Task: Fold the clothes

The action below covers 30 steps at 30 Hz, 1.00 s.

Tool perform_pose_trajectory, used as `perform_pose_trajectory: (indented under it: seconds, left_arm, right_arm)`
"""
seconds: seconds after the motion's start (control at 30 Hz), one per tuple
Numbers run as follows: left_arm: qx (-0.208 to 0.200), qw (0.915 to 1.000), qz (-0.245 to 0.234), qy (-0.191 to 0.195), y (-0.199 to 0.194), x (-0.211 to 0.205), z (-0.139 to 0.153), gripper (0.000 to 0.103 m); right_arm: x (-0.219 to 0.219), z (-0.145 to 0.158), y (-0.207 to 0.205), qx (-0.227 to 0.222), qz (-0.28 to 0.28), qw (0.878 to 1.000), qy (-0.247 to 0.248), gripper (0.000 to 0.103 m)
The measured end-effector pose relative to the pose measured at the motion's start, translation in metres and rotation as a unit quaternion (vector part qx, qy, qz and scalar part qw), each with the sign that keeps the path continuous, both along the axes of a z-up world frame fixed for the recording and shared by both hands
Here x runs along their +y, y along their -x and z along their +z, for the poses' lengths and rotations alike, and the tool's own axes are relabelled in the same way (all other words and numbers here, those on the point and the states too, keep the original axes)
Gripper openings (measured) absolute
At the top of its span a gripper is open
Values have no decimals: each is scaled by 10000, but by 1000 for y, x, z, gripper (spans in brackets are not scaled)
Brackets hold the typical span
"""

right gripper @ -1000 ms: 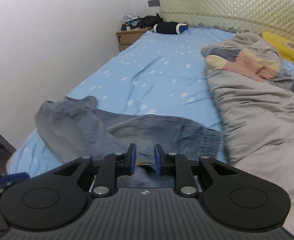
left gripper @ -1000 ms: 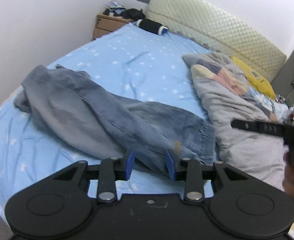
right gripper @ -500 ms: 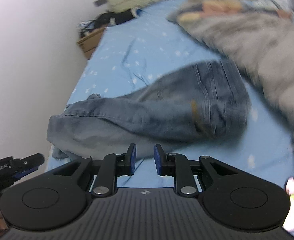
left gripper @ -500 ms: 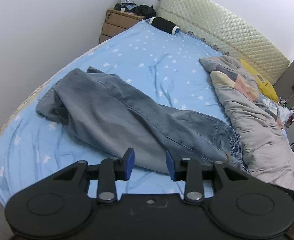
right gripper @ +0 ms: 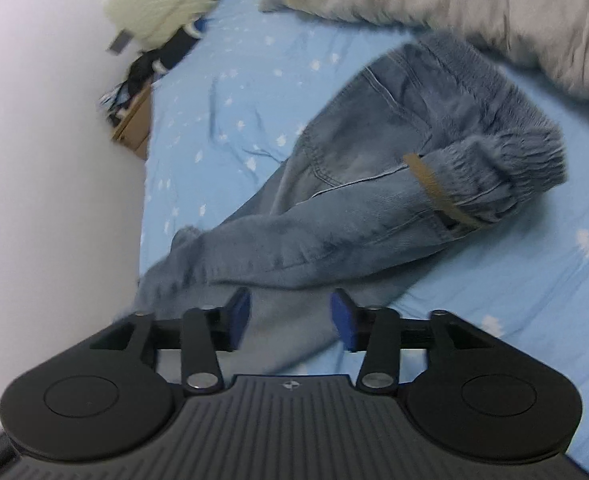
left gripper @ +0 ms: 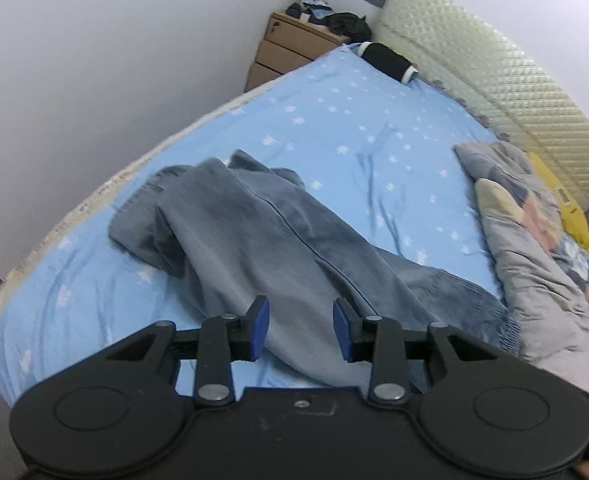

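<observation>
A pair of blue-grey jeans (left gripper: 270, 240) lies crumpled across the light blue starred bed sheet (left gripper: 354, 132), legs toward the wall side and elastic waistband toward the grey quilt. In the right wrist view the jeans (right gripper: 366, 184) show a tan label at the waist. My left gripper (left gripper: 300, 328) is open and empty just above the middle of the jeans. My right gripper (right gripper: 290, 316) is open and empty above the lower leg part of the jeans.
A grey patchwork quilt (left gripper: 534, 248) lies bunched along the right side of the bed, beside a yellow pillow (left gripper: 562, 204). A padded cream headboard (left gripper: 494, 76), a black roll (left gripper: 388, 62) and a wooden nightstand (left gripper: 290, 48) stand at the far end. A white wall runs along the left.
Both grippers have swung over the jeans. The right gripper's jaws have opened wider and its view has tilted toward the waistband. The left view has moved up and back from the jeans.
</observation>
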<state>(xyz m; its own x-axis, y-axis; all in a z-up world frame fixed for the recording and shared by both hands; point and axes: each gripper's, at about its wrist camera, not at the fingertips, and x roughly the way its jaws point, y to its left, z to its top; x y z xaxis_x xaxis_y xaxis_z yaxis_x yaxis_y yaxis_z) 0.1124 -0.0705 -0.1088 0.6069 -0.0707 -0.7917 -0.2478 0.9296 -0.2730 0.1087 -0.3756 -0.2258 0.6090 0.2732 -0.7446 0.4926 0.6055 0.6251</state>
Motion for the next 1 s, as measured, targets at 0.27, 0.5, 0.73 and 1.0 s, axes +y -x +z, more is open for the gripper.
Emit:
perform_pose_trajectory:
  seconds: [0.27, 0.5, 0.73, 1.0]
  left_arm:
    - [284, 9970, 552, 467, -70, 57, -17, 43]
    - [505, 9872, 1227, 886, -143, 129, -41, 46]
    - [814, 9785, 1796, 606, -193, 193, -91, 47]
    - [2060, 9472, 2257, 974, -192, 250, -159, 51]
  right_arm:
    - [-6, -46, -39, 655, -1229, 9834, -1166, 74]
    - [-22, -77, -49, 1522, -2545, 9418, -1584, 75]
    - [-33, -92, -64, 1938, -2866, 9278, -1394, 67]
    - [-27, -68, -100, 2355, -2437, 9397, -463, 13]
